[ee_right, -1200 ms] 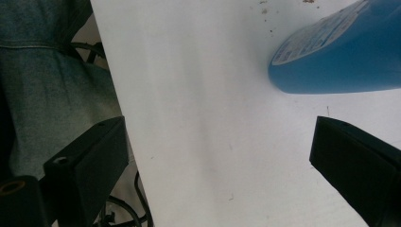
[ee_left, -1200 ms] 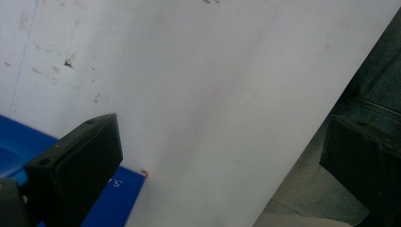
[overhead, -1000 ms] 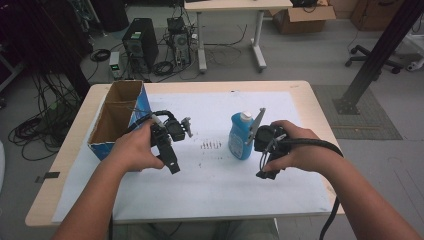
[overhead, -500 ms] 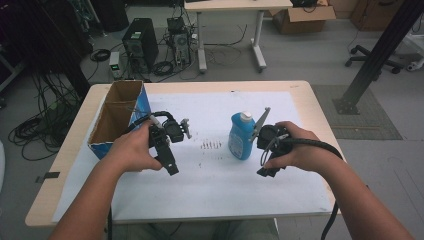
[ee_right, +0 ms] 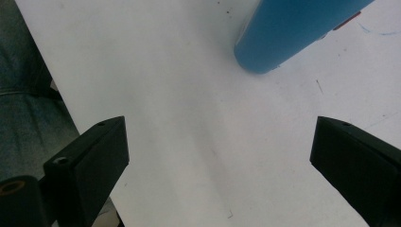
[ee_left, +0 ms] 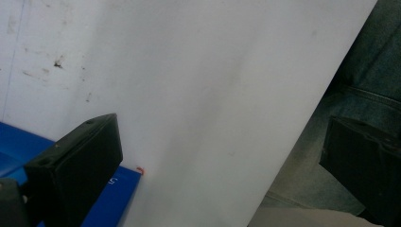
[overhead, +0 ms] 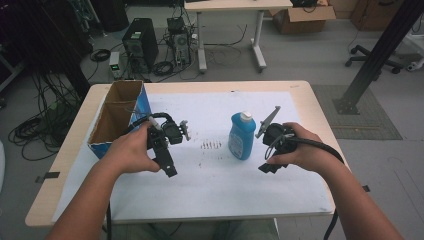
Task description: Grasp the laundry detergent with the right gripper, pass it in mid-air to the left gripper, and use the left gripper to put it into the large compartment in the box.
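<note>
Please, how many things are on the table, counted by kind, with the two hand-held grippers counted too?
Blue bottle: 1
Cardboard box: 1
White sheet covering the table: 1
Grippers: 2, left gripper and right gripper, both with fingers apart
Total: 5

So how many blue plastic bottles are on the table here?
1: the blue plastic bottle with a white cap stands upright on the white sheet, just beside the right gripper. The cardboard box's interior is partly hidden.

1. High view was evenly lit from overhead; the white sheet (overhead: 210, 180) was bright, shadows soft and faint.
2. Both gripper views were soft; near jaws appeared blurred and dark.
3. The bottle (ee_right: 288, 33) looked slightly out of focus.
</note>
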Demonstrator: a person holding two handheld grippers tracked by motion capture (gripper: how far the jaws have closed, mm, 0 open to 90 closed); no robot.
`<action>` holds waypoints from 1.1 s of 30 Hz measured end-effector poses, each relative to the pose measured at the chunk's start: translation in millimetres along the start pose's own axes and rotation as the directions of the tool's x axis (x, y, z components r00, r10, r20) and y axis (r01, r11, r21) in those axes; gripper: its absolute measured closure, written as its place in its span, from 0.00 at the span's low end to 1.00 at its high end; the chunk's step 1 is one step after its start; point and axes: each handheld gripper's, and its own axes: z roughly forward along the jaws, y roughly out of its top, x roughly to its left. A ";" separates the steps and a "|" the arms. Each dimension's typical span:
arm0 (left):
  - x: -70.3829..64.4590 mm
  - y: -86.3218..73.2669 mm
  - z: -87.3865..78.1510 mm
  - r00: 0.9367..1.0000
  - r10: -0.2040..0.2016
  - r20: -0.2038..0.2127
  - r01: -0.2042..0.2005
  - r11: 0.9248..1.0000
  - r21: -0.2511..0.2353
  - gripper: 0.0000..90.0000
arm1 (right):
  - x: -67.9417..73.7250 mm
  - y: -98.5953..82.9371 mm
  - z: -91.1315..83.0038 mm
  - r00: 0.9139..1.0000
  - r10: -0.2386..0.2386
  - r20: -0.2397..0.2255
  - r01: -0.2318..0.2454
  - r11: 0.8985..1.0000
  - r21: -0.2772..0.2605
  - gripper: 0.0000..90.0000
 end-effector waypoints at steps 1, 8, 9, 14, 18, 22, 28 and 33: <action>-0.5 -0.1 -0.1 1.000 0.002 0.002 -0.002 1.000 -0.001 0.00 | -0.5 -0.8 1.1 1.000 0.003 0.000 -0.003 1.000 -0.004 0.06; -4.0 -0.9 -2.1 1.000 0.023 0.009 -0.023 1.000 -0.006 0.00 | -2.0 -2.9 7.8 0.999 0.032 0.002 -0.032 0.998 -0.062 0.06; -5.2 -1.7 -2.5 1.000 0.022 0.013 -0.022 1.000 -0.004 0.00 | -2.8 -3.3 9.5 0.999 0.041 -0.002 -0.041 0.996 -0.078 0.06; -6.8 -3.2 -2.3 0.999 0.040 0.017 -0.040 0.999 0.001 0.00 | -5.9 -3.8 13.6 0.998 0.066 -0.004 -0.066 0.992 -0.103 0.06; -8.4 -5.3 -3.5 0.999 0.046 0.017 -0.046 0.999 0.001 0.00 | -9.9 -4.9 17.0 0.996 0.091 -0.008 -0.091 0.986 -0.138 0.06; -9.9 -7.8 -4.1 0.998 0.052 0.017 -0.052 0.999 0.008 0.00 | -13.0 -6.6 20.6 0.994 0.109 -0.020 -0.111 0.981 -0.162 0.06; -12.9 -10.4 -2.3 0.998 0.056 0.020 -0.056 0.998 0.016 0.00 | -14.7 -7.4 26.1 0.991 0.129 -0.019 -0.130 0.971 -0.200 0.05; -15.7 -12.9 -3.2 0.999 0.050 0.019 -0.050 0.999 0.017 0.00 | -14.1 -6.5 31.2 0.990 0.138 -0.023 -0.139 0.963 -0.232 0.05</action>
